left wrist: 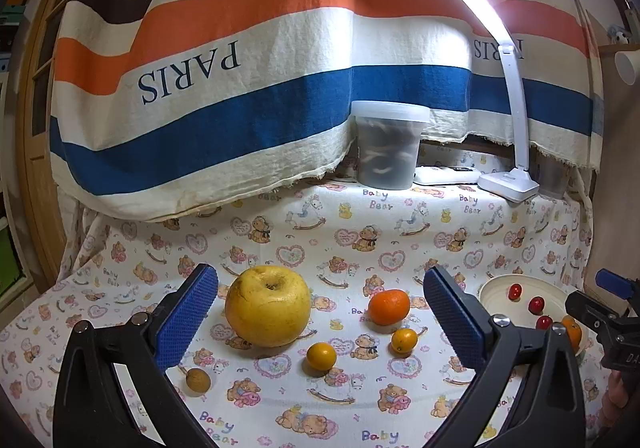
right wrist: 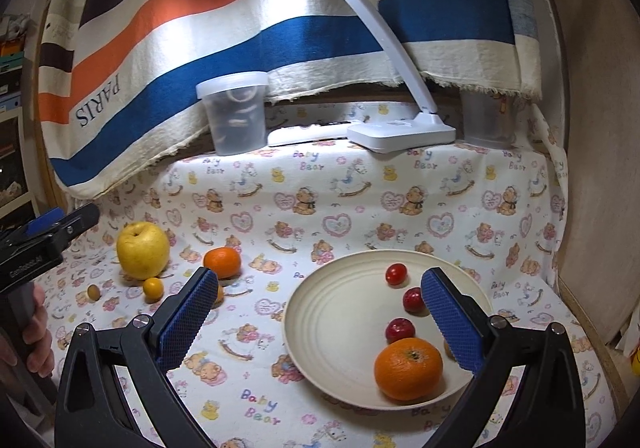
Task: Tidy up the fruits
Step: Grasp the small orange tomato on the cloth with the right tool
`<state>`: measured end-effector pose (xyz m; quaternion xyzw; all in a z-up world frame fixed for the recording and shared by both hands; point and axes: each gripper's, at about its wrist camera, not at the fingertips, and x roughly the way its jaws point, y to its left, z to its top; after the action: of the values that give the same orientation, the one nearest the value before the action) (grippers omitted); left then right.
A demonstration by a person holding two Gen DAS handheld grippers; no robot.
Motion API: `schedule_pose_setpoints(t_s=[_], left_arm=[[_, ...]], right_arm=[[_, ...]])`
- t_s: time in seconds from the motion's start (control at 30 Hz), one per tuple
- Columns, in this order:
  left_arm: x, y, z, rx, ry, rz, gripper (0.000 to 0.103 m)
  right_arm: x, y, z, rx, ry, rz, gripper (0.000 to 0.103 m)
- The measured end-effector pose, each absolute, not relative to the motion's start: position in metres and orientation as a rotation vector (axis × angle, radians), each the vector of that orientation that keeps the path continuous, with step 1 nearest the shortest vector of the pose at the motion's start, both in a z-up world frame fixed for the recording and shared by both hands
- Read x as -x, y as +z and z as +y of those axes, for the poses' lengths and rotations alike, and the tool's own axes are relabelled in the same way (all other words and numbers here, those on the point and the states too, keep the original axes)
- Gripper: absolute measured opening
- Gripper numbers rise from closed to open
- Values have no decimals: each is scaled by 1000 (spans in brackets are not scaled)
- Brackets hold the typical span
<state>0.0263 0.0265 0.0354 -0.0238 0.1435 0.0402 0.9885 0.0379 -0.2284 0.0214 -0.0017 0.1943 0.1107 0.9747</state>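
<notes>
Cream plate: a ribbed, shallow plate is sitting at lower right of the right wrist view, holding three glossy red cherry tomatoes and one dimpled orange mandarin.
Loose fruit: a large yellow pear-like fruit, smooth and waxy, is lying at centre of the left wrist view; a second mandarin is resting to its right, two small round kumquats just below it, and a dull brown, rough-skinned fruit at lower left.
Left gripper: the left gripper is hanging over the loose fruit, jaws spread wide and holding nothing.
Right gripper: the right gripper is hovering above the plate, jaws likewise wide apart and empty.
Worktop: a soft cotton cloth printed with bears and hearts is covering the worktop.
Step in hand: judging by the layout, gathering is partway done, with five pieces outside the plate.
Next move: closing on one loose fruit likely calls for lowering the textured blue pads around it, gently for the small rolling ones.
</notes>
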Motion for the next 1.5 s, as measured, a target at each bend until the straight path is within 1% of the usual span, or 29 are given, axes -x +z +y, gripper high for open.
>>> schedule_pose_setpoints(t_s=[0.33, 0.63, 0.83, 0.97, 1.13, 1.17, 1.27, 1.33, 1.4, 1.5], left_arm=[[-25, 37, 30, 70, 78, 283, 102], [-33, 37, 70, 253, 68, 330, 102], [-41, 31, 102, 374, 75, 373, 102], [-46, 25, 118, 421, 86, 402, 102], [-53, 17, 134, 471, 109, 444, 102], [-54, 15, 136, 475, 114, 453, 102], [-60, 11, 134, 462, 125, 492, 102], [-66, 7, 130, 449, 118, 533, 102], [-70, 3, 125, 435, 120, 566, 102], [-73, 0, 118, 396, 133, 596, 102]], right_arm=[[-31, 25, -221, 3, 219, 381, 102], [-42, 41, -203, -4, 234, 426, 102], [-56, 54, -162, 40, 299, 464, 102], [-72, 49, -126, 65, 347, 525, 102], [-105, 27, -99, 34, 379, 662, 102], [-111, 23, -96, 34, 378, 685, 101], [-132, 5, -89, 26, 350, 792, 88], [-141, -9, -89, 4, 339, 842, 83], [-145, -19, -87, 5, 333, 865, 73], [-147, -31, -79, 52, 320, 882, 68]])
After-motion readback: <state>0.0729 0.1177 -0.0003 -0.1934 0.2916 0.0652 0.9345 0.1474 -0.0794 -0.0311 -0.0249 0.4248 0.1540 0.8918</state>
